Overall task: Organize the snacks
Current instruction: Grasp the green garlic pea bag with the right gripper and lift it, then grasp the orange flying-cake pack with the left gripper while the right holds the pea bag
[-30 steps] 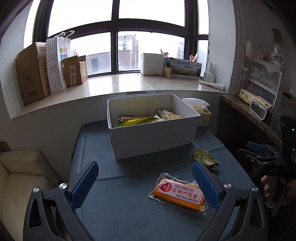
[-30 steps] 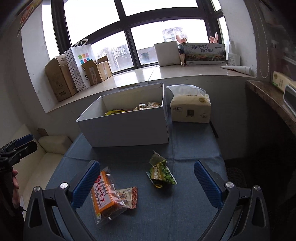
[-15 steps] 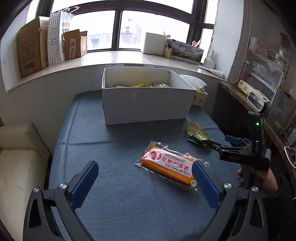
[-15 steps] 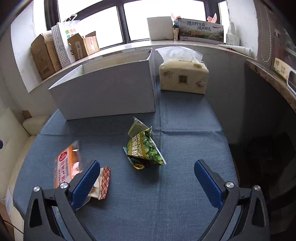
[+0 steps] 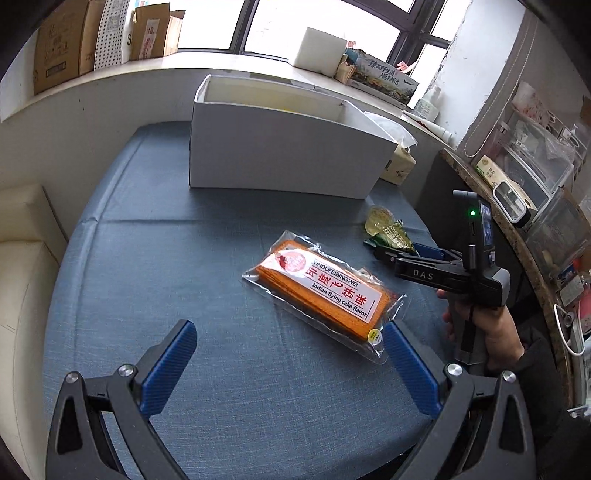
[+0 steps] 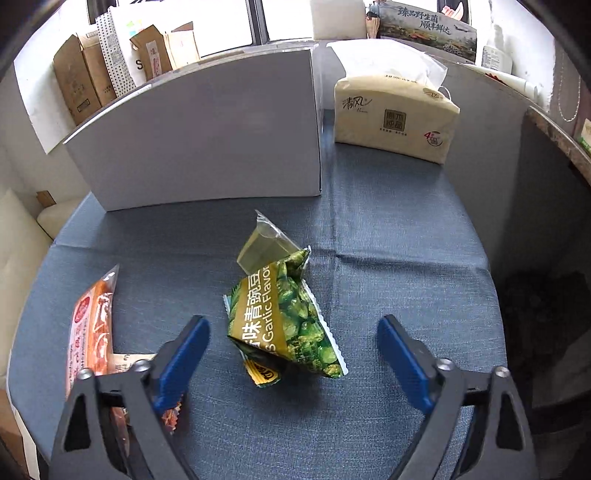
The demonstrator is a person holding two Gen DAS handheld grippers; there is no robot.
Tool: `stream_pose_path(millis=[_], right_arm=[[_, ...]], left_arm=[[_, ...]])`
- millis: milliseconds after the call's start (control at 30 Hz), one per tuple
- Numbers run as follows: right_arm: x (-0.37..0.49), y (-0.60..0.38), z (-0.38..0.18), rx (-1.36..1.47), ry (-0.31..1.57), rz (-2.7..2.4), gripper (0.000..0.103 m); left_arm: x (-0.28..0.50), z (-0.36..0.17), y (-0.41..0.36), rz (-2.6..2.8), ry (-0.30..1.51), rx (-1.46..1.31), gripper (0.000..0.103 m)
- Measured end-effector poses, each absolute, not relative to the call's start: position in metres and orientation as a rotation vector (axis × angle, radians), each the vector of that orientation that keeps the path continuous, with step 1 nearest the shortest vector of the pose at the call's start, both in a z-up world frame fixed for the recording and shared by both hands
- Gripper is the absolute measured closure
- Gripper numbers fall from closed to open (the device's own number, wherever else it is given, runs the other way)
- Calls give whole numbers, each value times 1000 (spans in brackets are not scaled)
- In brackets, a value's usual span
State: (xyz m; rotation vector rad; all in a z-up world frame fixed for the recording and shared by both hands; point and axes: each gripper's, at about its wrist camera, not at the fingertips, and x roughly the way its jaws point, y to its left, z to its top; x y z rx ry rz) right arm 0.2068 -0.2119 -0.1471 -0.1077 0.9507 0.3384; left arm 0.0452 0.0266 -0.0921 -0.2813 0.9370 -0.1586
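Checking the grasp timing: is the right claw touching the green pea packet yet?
Apart. The right wrist view shows the right claw open, with blue cloth visible between each finger and the garlic green pea packet.

- Daylight floods in from the windows (image 5: 317, 26) at the back, blown out to plain white in both views.
- The blue-clothed counter (image 5: 184, 258) is evenly lit; shadows under the white box (image 5: 280, 155) and the garlic pea packet (image 6: 284, 317) are soft and short.
- Glare streaks the clear wrap of the flying cake packet (image 5: 321, 291).
- Fisheye distortion bows the windowsill (image 5: 110, 74) and box edges; dark vignetting fills the corners.
- Focus is sharp at centre, with slight softness toward the rims.
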Motion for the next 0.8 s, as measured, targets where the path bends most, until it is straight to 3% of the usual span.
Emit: stream_pose_path(millis=[33, 67, 367, 800], right_arm=[[205, -210, -146, -137, 942, 338, 33], [203, -207, -145, -162, 935, 330, 51], [175, -219, -127, -86, 879, 381, 52], [134, -256, -96, -27, 772, 366, 52]], left_arm=[[47, -96, 26, -162, 951, -295, 0], [48, -99, 25, -166, 964, -310, 0], [74, -112, 8, -87, 1014, -401, 0], [145, -125, -46, 273, 1125, -291, 0]])
